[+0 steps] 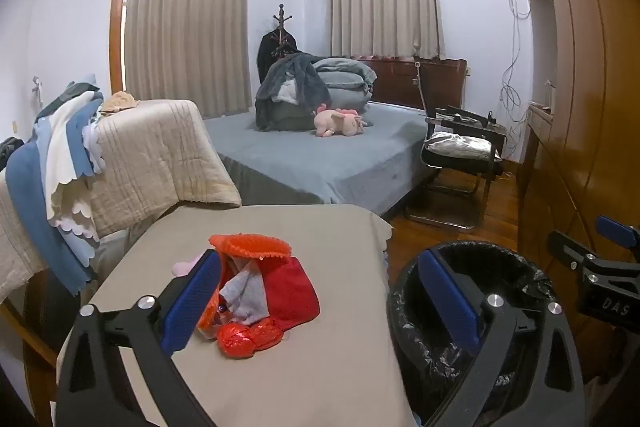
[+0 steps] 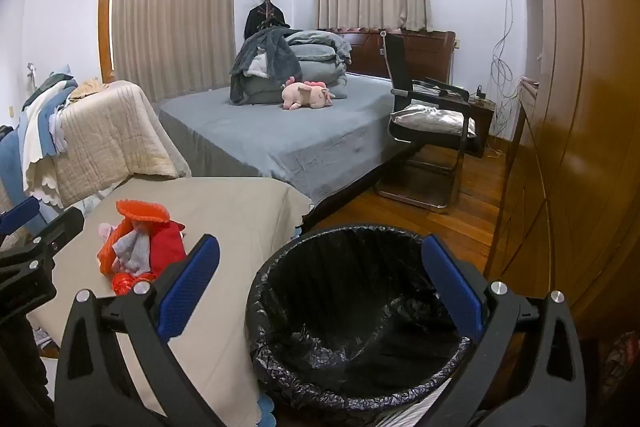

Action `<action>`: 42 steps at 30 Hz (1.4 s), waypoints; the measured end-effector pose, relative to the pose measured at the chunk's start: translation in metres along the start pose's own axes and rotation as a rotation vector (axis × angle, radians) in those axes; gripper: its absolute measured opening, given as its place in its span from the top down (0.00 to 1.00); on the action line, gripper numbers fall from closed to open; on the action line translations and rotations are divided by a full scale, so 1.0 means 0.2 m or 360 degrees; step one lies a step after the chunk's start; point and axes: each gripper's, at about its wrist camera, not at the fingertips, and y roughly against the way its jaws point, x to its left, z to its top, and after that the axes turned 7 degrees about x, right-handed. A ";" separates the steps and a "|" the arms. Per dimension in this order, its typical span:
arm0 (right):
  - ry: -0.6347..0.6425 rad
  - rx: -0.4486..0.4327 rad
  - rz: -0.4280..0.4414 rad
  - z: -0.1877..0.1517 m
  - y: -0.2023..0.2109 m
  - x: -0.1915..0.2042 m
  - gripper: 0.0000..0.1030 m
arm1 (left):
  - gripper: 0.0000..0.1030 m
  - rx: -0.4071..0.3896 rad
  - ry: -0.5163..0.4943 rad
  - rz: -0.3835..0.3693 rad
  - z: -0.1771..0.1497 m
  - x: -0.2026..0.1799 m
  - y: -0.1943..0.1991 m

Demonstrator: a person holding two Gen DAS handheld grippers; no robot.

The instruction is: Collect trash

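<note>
A pile of trash (image 1: 260,291) lies on the beige-covered table (image 1: 312,367): orange netting, a red cloth, a grey scrap and shiny red wrappers. It also shows in the right wrist view (image 2: 140,251). A bin with a black liner (image 2: 352,315) stands right of the table; it also shows in the left wrist view (image 1: 472,311). My left gripper (image 1: 320,299) is open above the table, its left finger beside the pile. My right gripper (image 2: 320,291) is open and empty above the bin's mouth.
A bed (image 2: 288,131) with folded bedding and a pink plush toy (image 2: 306,95) lies behind. A black chair (image 2: 432,131) stands on the wooden floor. A wooden wardrobe (image 2: 580,107) runs along the right. Draped blankets (image 1: 120,163) hang at left.
</note>
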 end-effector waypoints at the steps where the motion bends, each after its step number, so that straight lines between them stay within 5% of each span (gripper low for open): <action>1: -0.0002 0.0000 0.0001 0.00 0.00 0.00 0.05 | 0.06 0.0002 0.0001 0.0002 0.00 0.00 0.00; 42: 0.0005 0.0011 0.0002 0.01 -0.01 0.01 0.05 | 0.06 -0.0003 -0.0002 0.0003 0.00 0.00 0.00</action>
